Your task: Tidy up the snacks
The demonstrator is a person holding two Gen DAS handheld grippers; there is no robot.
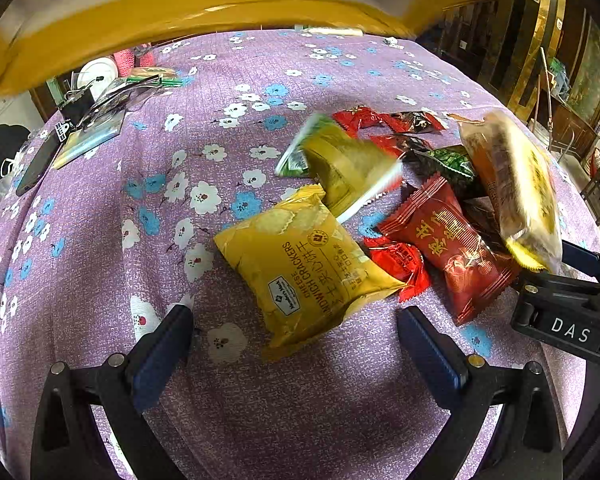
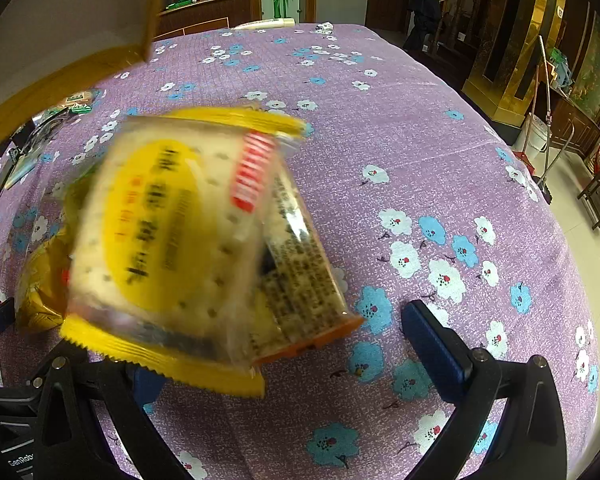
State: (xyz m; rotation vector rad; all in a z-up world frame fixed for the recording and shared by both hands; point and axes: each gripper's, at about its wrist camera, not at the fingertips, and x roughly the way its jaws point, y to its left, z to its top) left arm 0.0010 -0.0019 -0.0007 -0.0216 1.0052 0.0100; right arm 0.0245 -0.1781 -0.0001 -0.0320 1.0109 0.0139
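1. Now, the left gripper [image 1: 294, 344] hangs spread wide and empty over the cloth [image 1: 100, 240]; the cracker pack [image 1: 300, 264] lies just ahead of it, between the line of its fingers and a little right of centre.
2. To take it well, I would move forward, square both pads on the pack's sides, and pinch the body, not the crimped seam.
3. Right of it lies the pile: the red pack [image 1: 448, 252] and small red sweets, touching one another. Keep the right finger clear of them.
4. The right gripper [image 2: 276, 352] stands spread too; the biscuit pack [image 2: 172, 240] is blurred against its left finger [image 2: 148, 384], seemingly loose or falling. Let it settle before closing.
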